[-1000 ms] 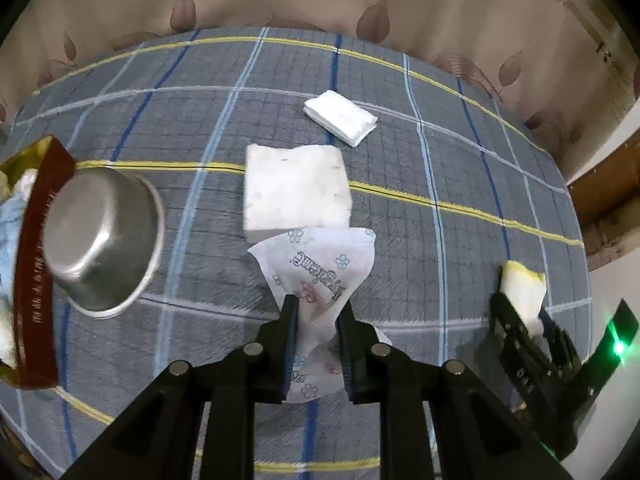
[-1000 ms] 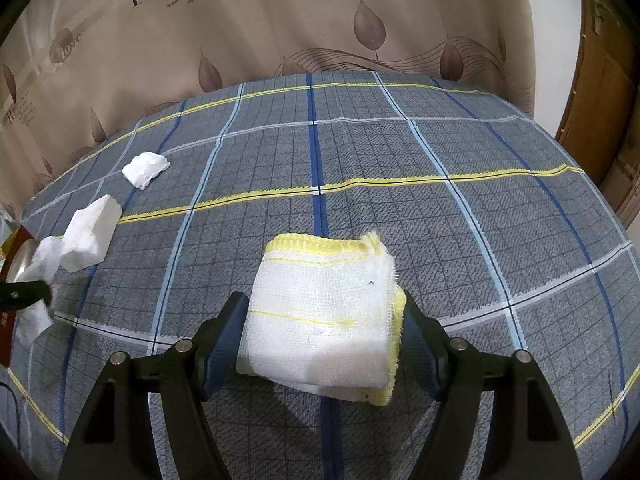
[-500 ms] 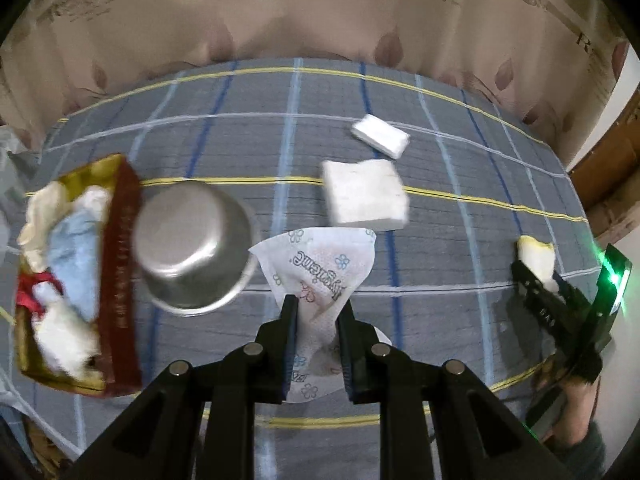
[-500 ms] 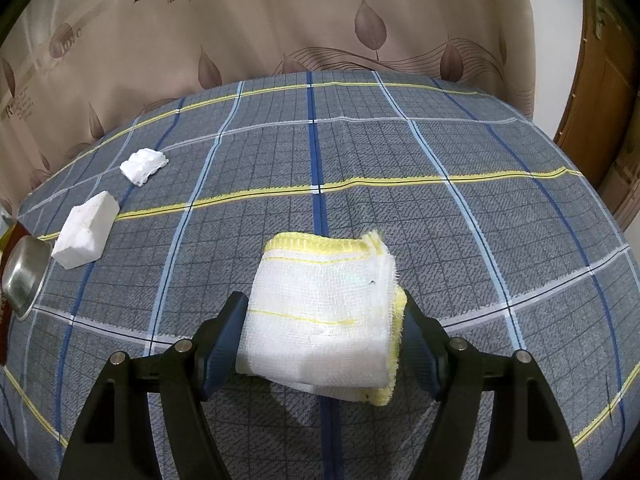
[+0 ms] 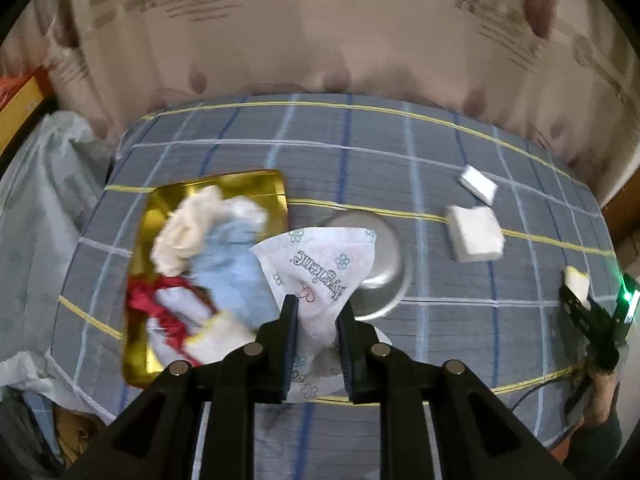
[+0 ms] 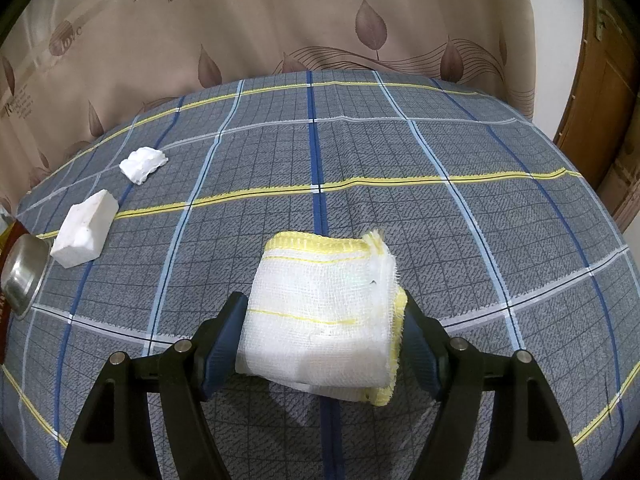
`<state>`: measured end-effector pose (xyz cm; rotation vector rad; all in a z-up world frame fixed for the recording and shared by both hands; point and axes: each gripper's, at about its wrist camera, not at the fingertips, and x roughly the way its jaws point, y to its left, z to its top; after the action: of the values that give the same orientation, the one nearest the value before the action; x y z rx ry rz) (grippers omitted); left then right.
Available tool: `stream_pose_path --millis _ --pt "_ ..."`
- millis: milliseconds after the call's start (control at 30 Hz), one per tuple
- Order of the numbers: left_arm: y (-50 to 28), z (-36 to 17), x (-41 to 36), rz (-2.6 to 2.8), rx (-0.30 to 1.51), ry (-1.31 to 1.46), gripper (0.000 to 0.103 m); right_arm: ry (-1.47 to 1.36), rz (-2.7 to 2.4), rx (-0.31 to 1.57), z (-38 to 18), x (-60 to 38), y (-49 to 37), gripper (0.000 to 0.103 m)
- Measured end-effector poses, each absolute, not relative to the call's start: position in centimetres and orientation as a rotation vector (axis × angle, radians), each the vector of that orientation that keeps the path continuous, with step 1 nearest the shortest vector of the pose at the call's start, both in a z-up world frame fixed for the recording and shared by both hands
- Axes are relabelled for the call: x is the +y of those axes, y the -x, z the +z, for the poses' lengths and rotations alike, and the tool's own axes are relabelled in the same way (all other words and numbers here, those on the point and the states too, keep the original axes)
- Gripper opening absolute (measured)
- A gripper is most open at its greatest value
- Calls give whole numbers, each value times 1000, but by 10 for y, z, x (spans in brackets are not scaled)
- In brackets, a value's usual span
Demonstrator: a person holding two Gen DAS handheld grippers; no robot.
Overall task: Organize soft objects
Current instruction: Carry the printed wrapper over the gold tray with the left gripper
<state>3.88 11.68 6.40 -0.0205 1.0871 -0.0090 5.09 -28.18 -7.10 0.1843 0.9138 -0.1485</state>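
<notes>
Left tongs (image 5: 316, 322) clenched on a printed tissue packet (image 5: 320, 268), held up in the air above the desk (image 5: 440, 168), between the gold tray (image 5: 224, 188) and the steel bowl (image 5: 384, 264). Seemingly on the way to the tray, though not yet over its middle; view blurred there.

Right tongs (image 6: 324, 320) closed on a folded white gauze cloth (image 6: 324, 304) with yellow edging, gripped from both sides. Cannot tell if the cloth was lifted or resting on the plaid cover; a shadow lay under it.

Inside the tray already: a cream cloth (image 5: 188, 236), a light blue cloth (image 5: 228, 264), something red (image 5: 152, 300) and some white pieces, all heaped together. Judged as the part of the task already done.

Left to do, as far as visible: the packet and the gauze cloth both in the tongs and not yet put down, plus two white items lying on the desk well apart from the tray. These were a white foam-like block (image 6: 84, 232) just beside the bowl, and a smaller white folded pad (image 6: 143, 164) farther back. Roughly half finished, by this count.
</notes>
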Motion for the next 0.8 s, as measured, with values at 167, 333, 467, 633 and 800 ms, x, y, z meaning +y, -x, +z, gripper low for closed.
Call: stream_pose_path --millis 167,333,467,633,800 --pt "-49 58 165 84 1099 65 19 -173 -150 918 -72 -282 -51 72" --pt "-60 38 191 124 1145 72 19 -171 -151 918 -72 -280 -52 72" --pt "-67 23 207 159 1151 96 19 -169 -153 919 -72 -280 -52 72" --pt "-85 12 219 193 1132 87 19 -168 -154 920 -73 -280 -52 72" --pt "-100 5 225 201 1129 84 20 -166 -155 921 -73 -279 -53 72"
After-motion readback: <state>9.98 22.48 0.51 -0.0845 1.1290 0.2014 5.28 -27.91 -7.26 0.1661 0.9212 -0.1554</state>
